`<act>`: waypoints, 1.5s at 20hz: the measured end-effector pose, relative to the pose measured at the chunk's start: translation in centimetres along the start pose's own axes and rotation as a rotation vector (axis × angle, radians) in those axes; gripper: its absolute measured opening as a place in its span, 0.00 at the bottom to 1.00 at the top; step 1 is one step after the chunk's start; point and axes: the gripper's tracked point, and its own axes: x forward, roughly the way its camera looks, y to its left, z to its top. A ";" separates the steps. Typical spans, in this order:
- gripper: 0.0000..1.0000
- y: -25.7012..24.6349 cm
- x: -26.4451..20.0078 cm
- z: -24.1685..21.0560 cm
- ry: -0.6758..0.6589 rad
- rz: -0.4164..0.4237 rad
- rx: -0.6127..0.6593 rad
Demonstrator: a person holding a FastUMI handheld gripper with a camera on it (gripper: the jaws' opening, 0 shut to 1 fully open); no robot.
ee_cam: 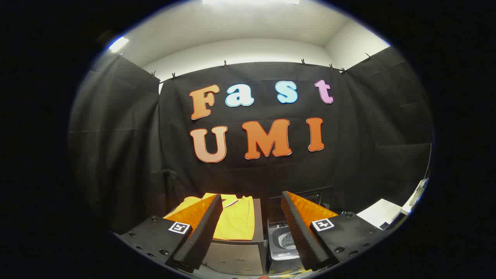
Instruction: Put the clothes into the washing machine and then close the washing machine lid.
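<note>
Nearest the camera, the jaws (252, 228) stand wide apart with nothing held between them, both fingers bare and well short of any object. Just beyond and between the fingers sit the two things the task concerns. Ahead of the left finger, a yellow garment (235, 221) lies folded flat on top of a low grey box-like stand (232, 257), its collar end turned toward the back wall; part of the cloth is hidden behind that finger. Just beside the stand, on its right and ahead of the right finger, is the small toy-sized washing machine (283, 242), seen from above, with its drum opening visible; its lid (306, 199) appears to stand raised behind the opening, though the dark panel blends with the cloth backdrop and is hard to make out. Off to the right, a white sheet-like object (381, 213) lies on the worktop, apart from both. Farthest back hang the black booth curtains under a pale ceiling. Judging from this, the task is at its very start: the garment is untouched and the reach toward it is in hand. The next move calls for lowering the open jaws onto the cloth, pinching a fold firmly enough to lift the whole piece, then carrying it right, over the drum.
</note>
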 end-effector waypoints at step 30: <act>0.98 1.4 0.8 0.0 0.016 0.017 -0.039</act>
